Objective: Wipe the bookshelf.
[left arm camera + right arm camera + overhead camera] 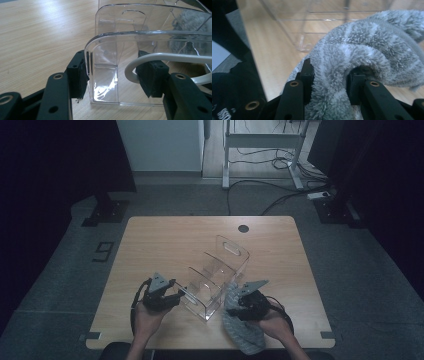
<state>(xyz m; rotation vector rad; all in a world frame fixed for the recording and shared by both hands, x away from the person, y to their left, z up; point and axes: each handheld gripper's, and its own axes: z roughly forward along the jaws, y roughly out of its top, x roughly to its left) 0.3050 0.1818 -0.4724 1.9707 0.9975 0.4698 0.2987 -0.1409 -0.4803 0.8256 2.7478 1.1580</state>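
Both forearms come in from the near edge of the table, bare at the wrists, each hand wrapped around a black gripper. The left hand (pixel 146 316) sits low and steady, its left gripper (pixel 176 296) pointing right, the jaws part-way closed and clamped across the end wall of a clear organiser (pixel 117 60), one pad outside it and one inside. The right hand (pixel 274 320) is angled inward toward the other, and the right gripper (pixel 329 82) has its jaws pinched on a thick fold of grey fluffy cloth (pixel 362 50), lifted slightly.
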